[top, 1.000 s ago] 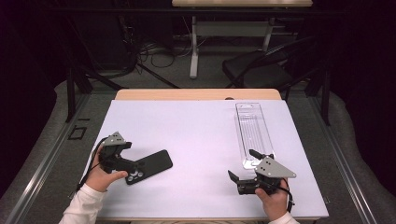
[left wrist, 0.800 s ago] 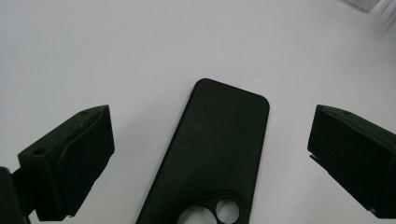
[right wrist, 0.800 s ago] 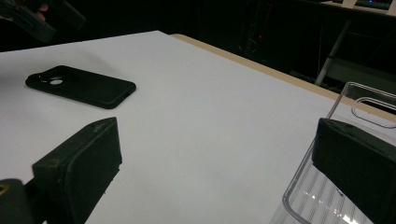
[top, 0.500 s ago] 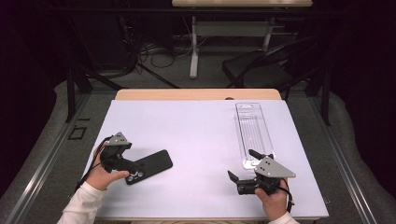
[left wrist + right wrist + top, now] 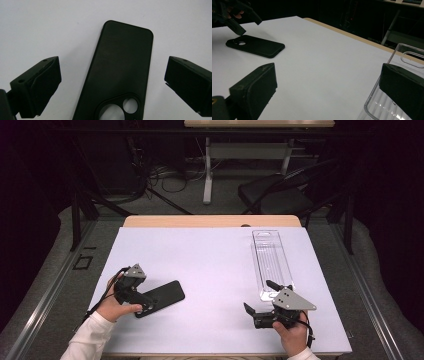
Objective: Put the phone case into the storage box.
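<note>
A black phone case lies flat on the white table at the front left, back side up, camera cutout toward the person. My left gripper hovers over its camera end. In the left gripper view the open jaws of my left gripper straddle the case without touching it. My right gripper stands open at the front right, beside the near end of a clear plastic package shell. In the right gripper view, nothing lies between the jaws of my right gripper. The shell sits partly behind its right jaw, the case farther off.
The table's wooden far edge borders a dark area with table legs, cables and a chair. The other hand's gripper shows above the case in the right gripper view.
My left gripper has shifted slightly right, farther over the phone case's camera end. The case, the shell and my right gripper have stayed put.
</note>
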A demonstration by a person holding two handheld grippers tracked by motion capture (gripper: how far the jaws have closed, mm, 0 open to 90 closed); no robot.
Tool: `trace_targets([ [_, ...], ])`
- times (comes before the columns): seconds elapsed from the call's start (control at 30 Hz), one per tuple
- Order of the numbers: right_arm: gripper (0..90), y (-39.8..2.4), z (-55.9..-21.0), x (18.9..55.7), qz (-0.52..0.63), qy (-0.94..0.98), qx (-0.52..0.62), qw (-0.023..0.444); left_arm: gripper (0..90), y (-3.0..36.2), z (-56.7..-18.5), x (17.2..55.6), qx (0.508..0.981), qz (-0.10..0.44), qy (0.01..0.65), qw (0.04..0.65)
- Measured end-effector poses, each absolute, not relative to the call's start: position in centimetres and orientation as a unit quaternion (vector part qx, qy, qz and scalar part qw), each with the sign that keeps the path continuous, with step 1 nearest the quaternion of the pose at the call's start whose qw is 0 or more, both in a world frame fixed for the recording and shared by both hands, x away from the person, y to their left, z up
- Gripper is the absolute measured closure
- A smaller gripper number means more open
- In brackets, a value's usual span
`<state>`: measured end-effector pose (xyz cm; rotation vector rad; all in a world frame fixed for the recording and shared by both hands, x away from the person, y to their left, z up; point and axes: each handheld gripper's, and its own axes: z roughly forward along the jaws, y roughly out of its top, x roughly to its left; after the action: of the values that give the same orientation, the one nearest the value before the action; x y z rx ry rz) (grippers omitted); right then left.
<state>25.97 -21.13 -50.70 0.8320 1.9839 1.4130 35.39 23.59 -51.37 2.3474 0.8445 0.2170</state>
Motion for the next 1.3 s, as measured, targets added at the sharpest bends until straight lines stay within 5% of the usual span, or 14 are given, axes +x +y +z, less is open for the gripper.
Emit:
trace_targets([
  [1.3, 1.2, -21.1, -50.8, 26.0, 0.527, 0.741, 0.311, 0.277, 2.9, 21.1, -54.4, 36.3, 0.927, 0.062, 0.276, 0.246],
])
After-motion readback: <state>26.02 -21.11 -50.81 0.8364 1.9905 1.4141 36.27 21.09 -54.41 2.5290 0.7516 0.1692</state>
